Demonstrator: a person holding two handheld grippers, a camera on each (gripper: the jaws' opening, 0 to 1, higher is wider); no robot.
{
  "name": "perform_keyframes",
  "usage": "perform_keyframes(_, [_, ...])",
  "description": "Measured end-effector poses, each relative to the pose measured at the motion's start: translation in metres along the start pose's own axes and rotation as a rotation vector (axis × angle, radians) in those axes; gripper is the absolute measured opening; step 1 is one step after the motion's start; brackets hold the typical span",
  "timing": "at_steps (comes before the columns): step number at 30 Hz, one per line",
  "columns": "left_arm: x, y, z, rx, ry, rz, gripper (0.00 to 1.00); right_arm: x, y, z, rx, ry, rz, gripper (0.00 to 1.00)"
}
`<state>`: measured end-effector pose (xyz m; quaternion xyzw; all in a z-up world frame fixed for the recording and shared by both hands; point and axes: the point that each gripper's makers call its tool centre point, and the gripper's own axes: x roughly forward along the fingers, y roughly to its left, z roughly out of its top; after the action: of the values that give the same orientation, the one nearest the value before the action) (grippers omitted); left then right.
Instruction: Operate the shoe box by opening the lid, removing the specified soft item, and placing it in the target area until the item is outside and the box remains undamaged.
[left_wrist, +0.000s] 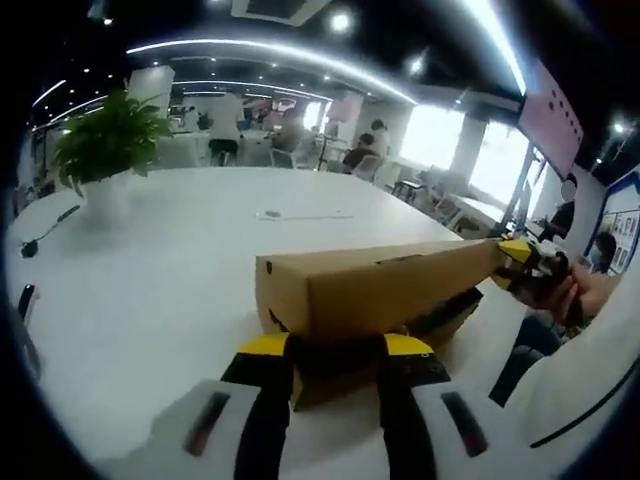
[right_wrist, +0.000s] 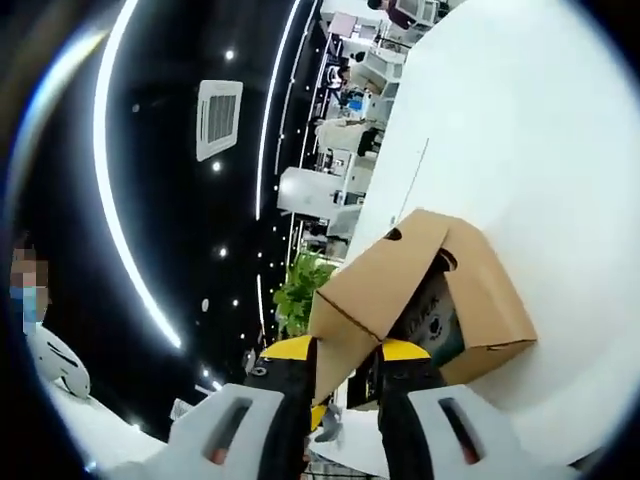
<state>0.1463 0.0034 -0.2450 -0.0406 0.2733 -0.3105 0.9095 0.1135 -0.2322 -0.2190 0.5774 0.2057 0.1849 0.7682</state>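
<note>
On a white table (left_wrist: 150, 280) sits a brown cardboard shoe box (left_wrist: 440, 318), its lid (left_wrist: 370, 285) raised partway. The right gripper (left_wrist: 528, 268) pinches the lid's right end. The left gripper (left_wrist: 332, 350) is closed on the box's near edge. A potted plant (left_wrist: 105, 140) stands at the far left.

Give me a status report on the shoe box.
Left gripper clamps box base. Right gripper pinches lid, lifted partway. Dark item inside, not out. Nothing blocking.
</note>
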Motion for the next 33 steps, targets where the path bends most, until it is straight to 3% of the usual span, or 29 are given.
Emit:
perform_keyframes(3, [0.0, 0.0, 0.0, 0.012, 0.002, -0.004, 0.33, -0.002, 0.0, 0.003, -0.024, -0.008, -0.011, 0.21])
perform_keyframes(5, [-0.001, 0.0, 0.002, 0.011, 0.0, -0.006, 0.33, -0.004, 0.002, 0.004, -0.176, -0.007, -0.004, 0.22])
perform_keyframes(6, [-0.001, 0.001, 0.003, 0.008, -0.002, -0.006, 0.33, -0.005, -0.001, 0.001, -0.194, 0.014, -0.031, 0.23])
perform_keyframes(9, [0.0, 0.003, 0.001, 0.006, 0.008, -0.009, 0.33, -0.005, 0.001, -0.001, -0.195, 0.035, -0.036, 0.23])
perform_keyframes(19, [0.0, 0.002, 0.004, 0.002, 0.009, -0.012, 0.33, -0.017, 0.0, 0.002, -0.325, 0.074, -0.077, 0.22])
perform_keyframes(23, [-0.001, 0.001, 0.009, -0.013, 0.003, -0.015, 0.33, -0.022, -0.001, 0.011, -0.354, 0.025, -0.086, 0.21])
perform_keyframes(25, [-0.001, 0.002, 0.013, -0.023, 0.0, -0.016, 0.33, -0.025, 0.003, 0.028, -0.303, -0.093, -0.053, 0.2])
perform_keyframes(27, [-0.001, 0.003, 0.016, -0.023, -0.013, -0.01, 0.31, -0.027, -0.007, 0.034, -0.388, -0.115, -0.115, 0.22])
perform_keyframes(29, [-0.001, 0.005, 0.018, -0.024, -0.016, -0.004, 0.31, -0.028, -0.015, 0.032, -0.482, -0.091, -0.18, 0.27])
perform_keyframes(30, [0.0, 0.005, 0.017, -0.019, -0.012, -0.005, 0.31, -0.028, -0.012, 0.037, -0.537, -0.124, -0.18, 0.3])
perform_keyframes(33, [0.0, 0.005, 0.017, -0.023, -0.014, -0.006, 0.31, -0.027, -0.011, 0.038, -0.63, -0.121, -0.202, 0.32])
